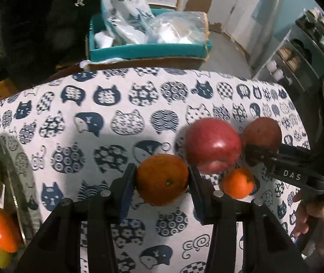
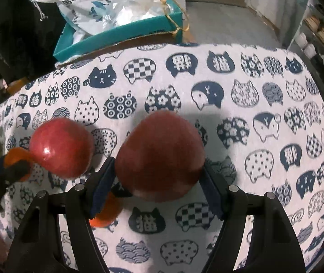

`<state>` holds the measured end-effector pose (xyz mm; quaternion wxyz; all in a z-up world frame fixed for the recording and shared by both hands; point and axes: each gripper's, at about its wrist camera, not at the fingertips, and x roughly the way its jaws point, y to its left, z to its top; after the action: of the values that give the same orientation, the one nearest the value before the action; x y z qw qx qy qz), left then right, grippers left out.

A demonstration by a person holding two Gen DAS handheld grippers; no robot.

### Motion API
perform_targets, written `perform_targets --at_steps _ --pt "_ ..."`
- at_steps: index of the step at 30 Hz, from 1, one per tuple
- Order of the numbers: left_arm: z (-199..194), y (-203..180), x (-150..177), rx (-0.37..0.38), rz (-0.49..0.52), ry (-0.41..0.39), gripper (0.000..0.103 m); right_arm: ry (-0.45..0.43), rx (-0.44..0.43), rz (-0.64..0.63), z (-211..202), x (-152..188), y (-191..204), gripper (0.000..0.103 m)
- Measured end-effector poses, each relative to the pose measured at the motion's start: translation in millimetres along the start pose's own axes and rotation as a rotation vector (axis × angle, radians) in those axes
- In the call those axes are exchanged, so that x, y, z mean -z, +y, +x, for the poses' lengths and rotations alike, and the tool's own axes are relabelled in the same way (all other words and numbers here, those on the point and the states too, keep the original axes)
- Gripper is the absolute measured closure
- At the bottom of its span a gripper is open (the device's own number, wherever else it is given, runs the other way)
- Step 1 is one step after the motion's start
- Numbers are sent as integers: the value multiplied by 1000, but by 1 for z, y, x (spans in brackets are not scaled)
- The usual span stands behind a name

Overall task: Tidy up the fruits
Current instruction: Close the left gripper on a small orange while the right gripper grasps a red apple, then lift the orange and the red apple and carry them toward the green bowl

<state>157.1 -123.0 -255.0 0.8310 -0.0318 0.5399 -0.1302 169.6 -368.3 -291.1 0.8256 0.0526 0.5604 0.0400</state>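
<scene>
Left gripper (image 1: 162,179) clamps the orange (image 1: 162,179), right gripper (image 2: 159,175) pinches the red apple (image 2: 159,157) near its base; either round fruit could roll out forward of the fingertips.

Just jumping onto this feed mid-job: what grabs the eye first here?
Both tongs are loaded: the left tongs clamp an orange, the right tongs a dark red apple. Between them on the cat-print tablecloth lie a shiny red apple and a small orange.
</scene>
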Motion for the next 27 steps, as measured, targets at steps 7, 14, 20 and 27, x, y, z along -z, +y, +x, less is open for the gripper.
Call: perform_targets --at_steps 7,14,20,27 --pt "-8 10 -1 2 -22 -16 57 3 3 -22 10 -12 4 30" --pt "-17 19 1 -8 -30 -30 57 3 16 24 12 -10 1 36" --pt "-33 26 1 -19 -47 -61 57 -36 45 -14 -3 -3 7 36" --pt "-55 29 2 -30 -48 -100 57 -112 77 -44 -39 2 21 36"
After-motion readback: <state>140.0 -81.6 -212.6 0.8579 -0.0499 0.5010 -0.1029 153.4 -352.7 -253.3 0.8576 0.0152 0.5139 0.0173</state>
